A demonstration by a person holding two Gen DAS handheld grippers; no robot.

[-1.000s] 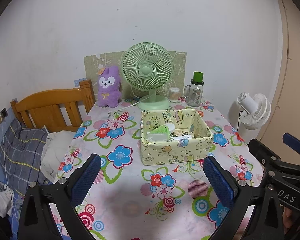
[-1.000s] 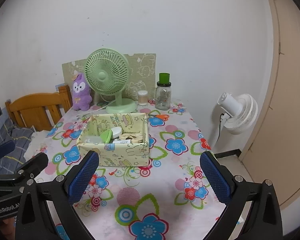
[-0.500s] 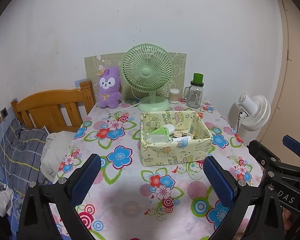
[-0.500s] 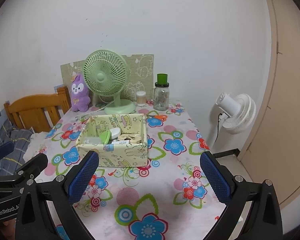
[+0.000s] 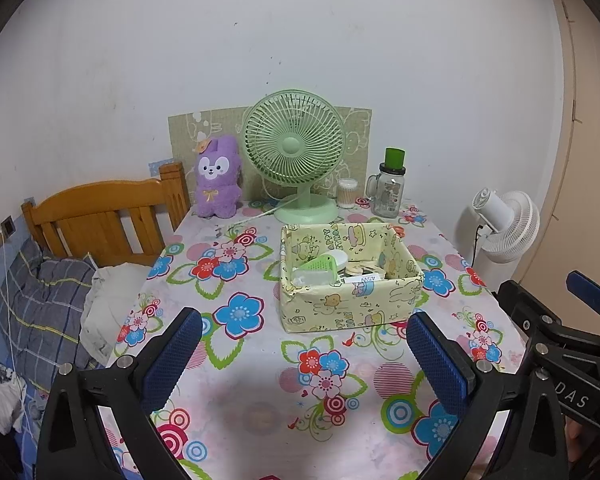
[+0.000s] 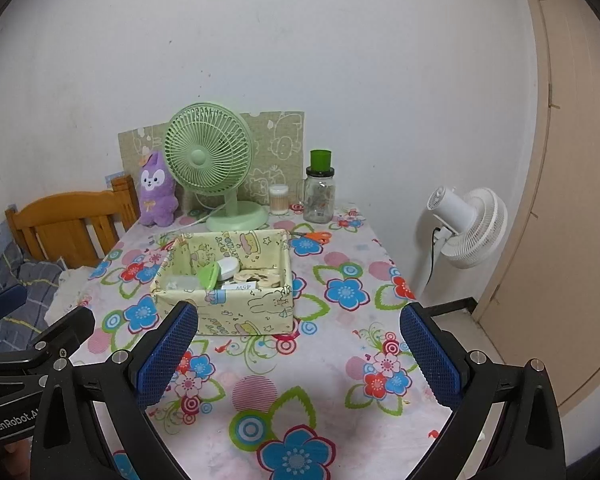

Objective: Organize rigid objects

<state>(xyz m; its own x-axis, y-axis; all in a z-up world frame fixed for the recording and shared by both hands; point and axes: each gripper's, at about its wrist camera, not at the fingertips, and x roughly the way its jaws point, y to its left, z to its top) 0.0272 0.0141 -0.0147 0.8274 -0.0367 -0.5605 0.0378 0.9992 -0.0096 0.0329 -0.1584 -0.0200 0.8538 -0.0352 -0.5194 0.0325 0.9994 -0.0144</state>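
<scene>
Little has changed over the last second: your view of the flower-printed tablecloth (image 5: 240, 392) has drawn back a touch, so the pale yellow cartoon-print fabric box (image 5: 350, 308) sits slightly farther ahead of both tools, and nothing on the cloth has shifted. That fits either a pause between picks or a job already tidied, since the small rigid things lie inside the box: a green-lidded clear plastic container (image 5: 316, 272), a white oval case (image 5: 338, 258) and some beige wooden pieces (image 6: 260, 276). Orange-handled scissors (image 6: 316, 236) lie outside it, beyond its far right corner. You hold your left gripper (image 5: 304, 356) and right gripper (image 6: 298, 354) level and side by side, short of the box, jaws spread wide and holding nothing.
</scene>
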